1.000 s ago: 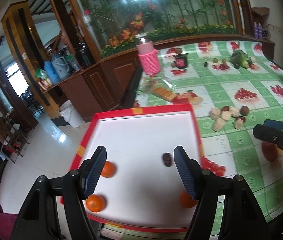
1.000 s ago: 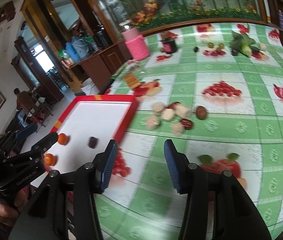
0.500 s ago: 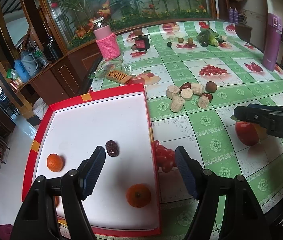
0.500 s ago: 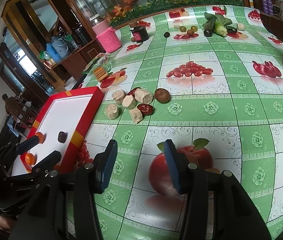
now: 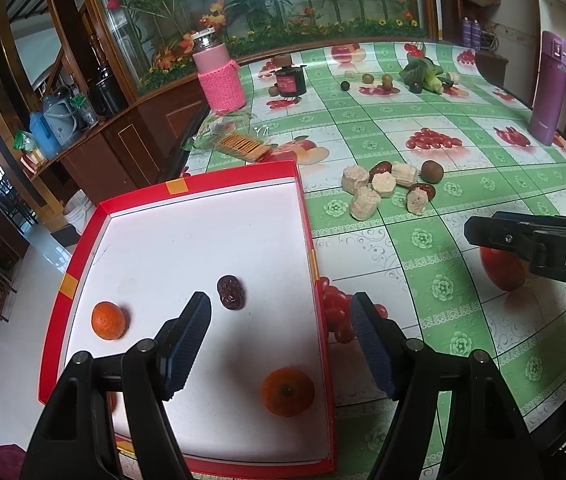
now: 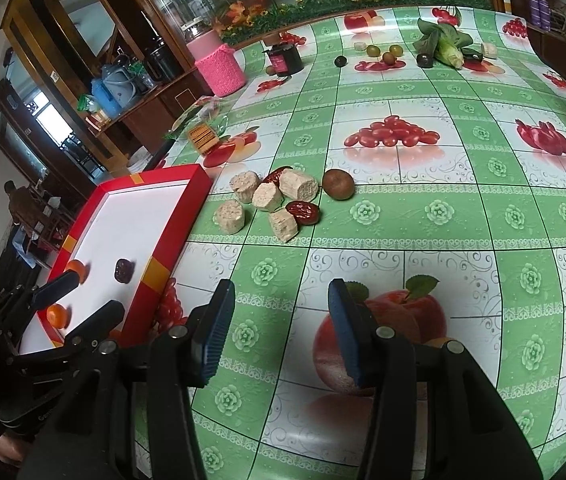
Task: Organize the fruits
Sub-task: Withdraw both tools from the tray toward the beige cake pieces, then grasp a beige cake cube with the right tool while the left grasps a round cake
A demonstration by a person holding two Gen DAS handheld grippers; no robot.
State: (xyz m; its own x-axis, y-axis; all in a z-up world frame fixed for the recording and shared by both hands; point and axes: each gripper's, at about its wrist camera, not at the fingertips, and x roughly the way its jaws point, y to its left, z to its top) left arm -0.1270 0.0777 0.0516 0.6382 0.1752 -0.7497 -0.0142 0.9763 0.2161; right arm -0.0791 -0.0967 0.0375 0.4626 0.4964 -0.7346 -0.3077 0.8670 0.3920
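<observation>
Left gripper [image 5: 281,316]: jaws spread wide, nothing between the blue ribbed pads, touching nothing; it hangs over the near right part of the red-rimmed white tray [image 5: 103,216].
Right gripper [image 6: 281,320]: jaws also wide apart and empty, held above the green fruit-printed tablecloth [image 6: 463,216], over a printed apple.
Tray contents: a dark wrinkled dried date [image 5: 231,292] just ahead of the left pad; a small orange tangerine [image 5: 108,320] near the left wall; a second orange tangerine [image 5: 287,391] near the right wall, close to the near edge.
Loose pile: several pale beige cut cylinders [image 6: 269,196], two red-brown dates [image 6: 303,212] and a round brown fruit [image 6: 338,185] lie together on the cloth, right of the tray and apart from it.
Far end: a pink knit-sleeved bottle [image 5: 219,74], a dark jar [image 5: 291,80] and leafy greens [image 6: 443,42].
</observation>
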